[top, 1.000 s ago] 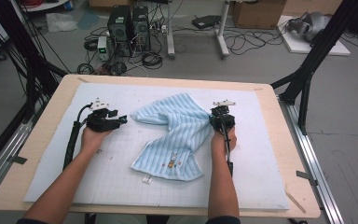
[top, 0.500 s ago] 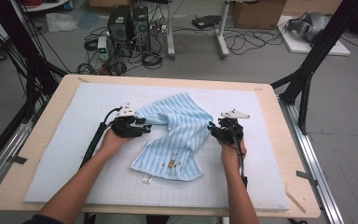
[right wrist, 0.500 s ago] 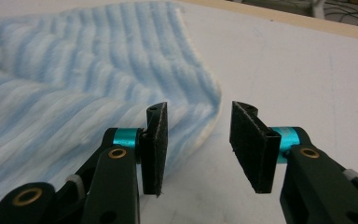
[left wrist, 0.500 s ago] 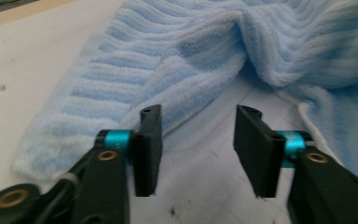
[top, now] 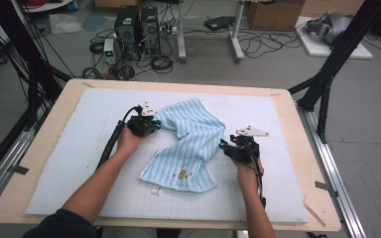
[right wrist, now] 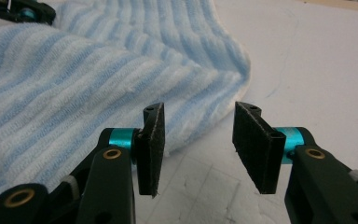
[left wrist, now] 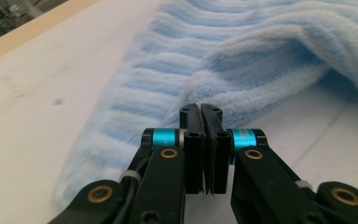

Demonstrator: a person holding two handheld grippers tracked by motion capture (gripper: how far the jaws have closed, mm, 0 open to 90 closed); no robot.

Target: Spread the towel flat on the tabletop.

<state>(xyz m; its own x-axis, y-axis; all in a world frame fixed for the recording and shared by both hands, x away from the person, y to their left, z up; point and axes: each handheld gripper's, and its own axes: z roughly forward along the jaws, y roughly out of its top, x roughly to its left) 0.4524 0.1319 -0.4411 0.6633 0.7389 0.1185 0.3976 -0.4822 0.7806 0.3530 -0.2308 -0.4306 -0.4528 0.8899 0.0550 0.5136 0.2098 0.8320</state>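
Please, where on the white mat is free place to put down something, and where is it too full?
Free: the white mat between its left edge and the left claw, and the strip between the right claw and the mat's right edge. The far strip beyond the blue striped towel is bare too. Crowded: the middle, where towel and both claws sit.

Lab: floor computers [top: 138, 25], tangled cables [top: 258, 44]

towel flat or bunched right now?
Bunched: the striped blue towel humps in folds at its far end; only the near end lies flat on the mat.
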